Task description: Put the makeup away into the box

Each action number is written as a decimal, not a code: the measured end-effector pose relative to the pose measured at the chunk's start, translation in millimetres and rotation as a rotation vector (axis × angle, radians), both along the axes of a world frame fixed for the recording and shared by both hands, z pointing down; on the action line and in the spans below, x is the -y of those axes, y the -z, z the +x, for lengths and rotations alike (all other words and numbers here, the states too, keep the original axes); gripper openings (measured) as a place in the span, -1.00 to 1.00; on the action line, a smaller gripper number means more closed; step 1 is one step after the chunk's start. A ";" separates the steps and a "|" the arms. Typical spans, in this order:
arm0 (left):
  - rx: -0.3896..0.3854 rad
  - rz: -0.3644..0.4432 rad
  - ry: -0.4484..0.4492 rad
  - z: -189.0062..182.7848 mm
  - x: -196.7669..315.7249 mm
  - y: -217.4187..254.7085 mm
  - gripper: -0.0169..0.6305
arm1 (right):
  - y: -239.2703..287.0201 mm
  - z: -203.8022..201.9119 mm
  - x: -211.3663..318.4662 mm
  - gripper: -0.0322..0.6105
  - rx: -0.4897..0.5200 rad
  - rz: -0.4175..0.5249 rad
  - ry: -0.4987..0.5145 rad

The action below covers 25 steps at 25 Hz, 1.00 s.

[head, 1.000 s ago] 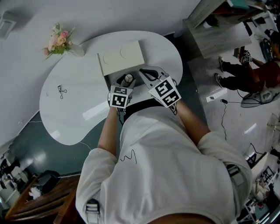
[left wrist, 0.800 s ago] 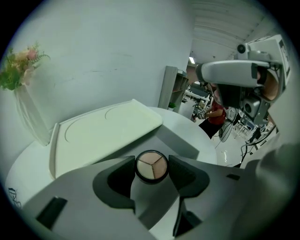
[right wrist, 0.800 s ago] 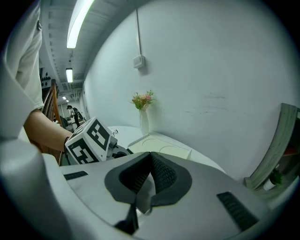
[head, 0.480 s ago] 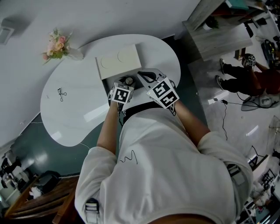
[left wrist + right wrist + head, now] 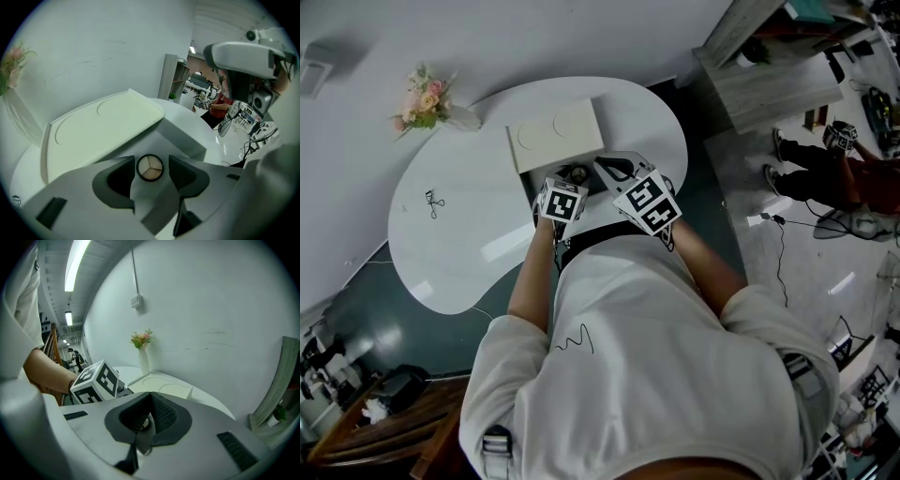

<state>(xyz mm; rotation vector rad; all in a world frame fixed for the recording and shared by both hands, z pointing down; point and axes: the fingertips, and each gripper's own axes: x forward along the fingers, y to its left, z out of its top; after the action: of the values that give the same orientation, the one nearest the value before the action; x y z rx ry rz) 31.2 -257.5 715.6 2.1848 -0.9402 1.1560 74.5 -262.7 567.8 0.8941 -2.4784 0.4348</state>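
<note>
So the round three-shade compact [image 5: 150,168] is sitting flat on the white floor of an open part of the box [image 5: 98,136], at its near side, just below the cream lid with the two circle outlines. From the head view it's showing as a small dark ring [image 5: 575,172] right at the near edge of the box [image 5: 555,134].

The left claw [image 5: 151,163] is hanging over it with the jaws standing apart. The compact is lying right between the two pads, with a thin gap on each side, so nothing is actually being gripped there.

The right claw [image 5: 150,399] is hovering just to the right of the left one, and its ribbed pads are pinching together at the tips. There's a small pale bit peeking through the gap lower down, can't tell what it is. The left claw's marker cube [image 5: 96,380] is showing at the left of the right gripper view.

Everything is sitting on a white rounded counter [image 5: 469,234]. A little bunch of pink flowers [image 5: 422,92] is standing at the far left by the wall, and some small dark thing [image 5: 432,197] is lying well to the left of the box.
</note>
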 end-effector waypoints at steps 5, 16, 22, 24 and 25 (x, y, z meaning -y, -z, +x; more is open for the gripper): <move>-0.041 0.075 0.135 -12.3 -4.2 38.1 -0.22 | -8.5 -2.9 -5.8 -0.90 0.003 -0.026 0.031; -0.177 0.236 0.685 -78.3 -69.6 92.6 -0.87 | -37.6 -59.2 -43.4 -0.90 0.023 -0.069 0.232; -0.221 0.305 0.757 -104.9 -107.6 110.6 -0.88 | -35.1 -87.6 -72.5 -0.90 0.020 -0.035 0.244; -0.251 0.347 0.765 -114.9 -110.8 122.1 -0.88 | -28.0 -93.4 -78.9 -0.90 0.019 -0.009 0.225; -0.264 0.373 0.761 -120.1 -110.9 129.5 -0.88 | -23.9 -95.8 -80.7 -0.90 0.016 0.005 0.209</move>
<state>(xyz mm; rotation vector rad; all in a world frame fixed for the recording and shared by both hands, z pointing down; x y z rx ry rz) -88.8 -146.5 586.1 1.8658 -1.7475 0.3421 -21.3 -182.0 591.7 0.6271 -2.5542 0.3646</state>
